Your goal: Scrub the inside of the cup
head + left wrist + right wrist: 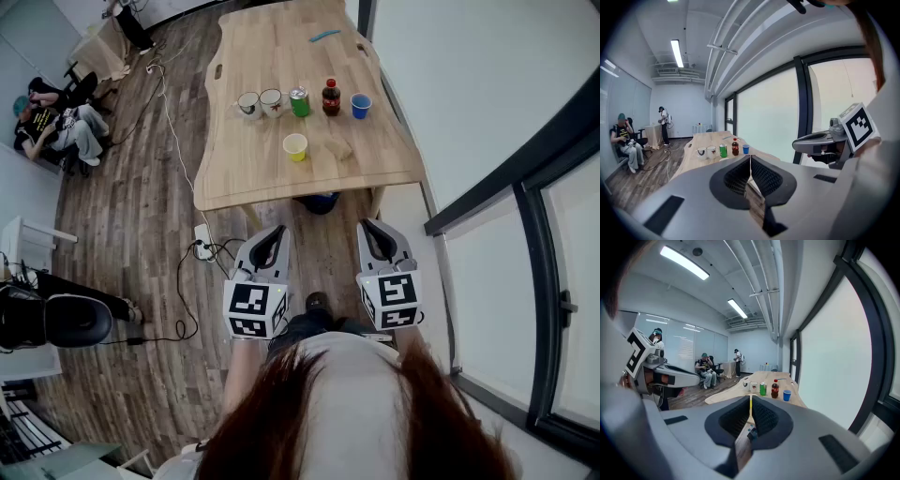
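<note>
1. Hair (pixel 356 412) fills the bottom of the head view. Just ahead of it both tools are held side by side, short of the table (pixel 234 178).
2. Left gripper (pixel 275 234): jaws pressed together, nothing between them. Right gripper (pixel 372 230): same story, closed and empty.
3. The target, as I read it, is the yellow cup (pixel 295 146). It stands upright near the table's near edge, well apart from both grippers.
4. Just beside it on the right lies a tan lump, probably a sponge (pixel 338 148), though it's too small to be sure.
5. On handling, the cup looks light and thin-walled, so it will likely flex under a hard squeeze and skate on the wood when pushed.
   - One gripper should pinch its wall gently at the rim to steady it.
   - The sponge should be soft and squashy, so grip it across the middle and leave one end free to reach inside.
6. The containers stand in a row further back.
   - There are two mugs (pixel 248 103) and a green can (pixel 299 101).
   - Next come a bottle (pixel 330 97) with a red cap and dark contents, then a blue cup (pixel 361 106).
   - The yellow and blue cups look empty from above, but the mugs are too small to tell.
</note>
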### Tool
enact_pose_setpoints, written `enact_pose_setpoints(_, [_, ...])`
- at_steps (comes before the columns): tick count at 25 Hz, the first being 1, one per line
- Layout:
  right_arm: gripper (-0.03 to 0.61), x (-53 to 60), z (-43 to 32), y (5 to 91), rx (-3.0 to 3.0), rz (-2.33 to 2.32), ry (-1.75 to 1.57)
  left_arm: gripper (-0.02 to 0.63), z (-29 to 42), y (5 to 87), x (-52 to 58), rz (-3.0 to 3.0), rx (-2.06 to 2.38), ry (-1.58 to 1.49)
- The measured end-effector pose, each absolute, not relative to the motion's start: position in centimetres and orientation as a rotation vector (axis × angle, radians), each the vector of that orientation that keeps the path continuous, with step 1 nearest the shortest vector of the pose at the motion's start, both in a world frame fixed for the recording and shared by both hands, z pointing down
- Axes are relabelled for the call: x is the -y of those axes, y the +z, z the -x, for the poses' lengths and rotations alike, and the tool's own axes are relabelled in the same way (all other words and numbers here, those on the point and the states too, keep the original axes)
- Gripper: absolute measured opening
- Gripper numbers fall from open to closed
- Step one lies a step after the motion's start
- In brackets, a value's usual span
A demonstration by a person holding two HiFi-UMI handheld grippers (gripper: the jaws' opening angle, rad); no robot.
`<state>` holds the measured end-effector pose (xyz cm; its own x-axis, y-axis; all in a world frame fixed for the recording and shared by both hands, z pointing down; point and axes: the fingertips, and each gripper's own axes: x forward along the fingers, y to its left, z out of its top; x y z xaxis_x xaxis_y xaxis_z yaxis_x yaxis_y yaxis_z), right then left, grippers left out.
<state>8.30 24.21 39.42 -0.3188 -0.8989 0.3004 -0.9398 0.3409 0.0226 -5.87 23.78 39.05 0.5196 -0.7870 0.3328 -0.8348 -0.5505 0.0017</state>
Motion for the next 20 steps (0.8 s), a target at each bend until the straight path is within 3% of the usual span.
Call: enact_pose_setpoints(20, [0.038,-19.7,-6.9,38.3,2.305,-1.771,0.269,0.017,7.4,40.1,-18.7,-2.648,1.256,0.441])
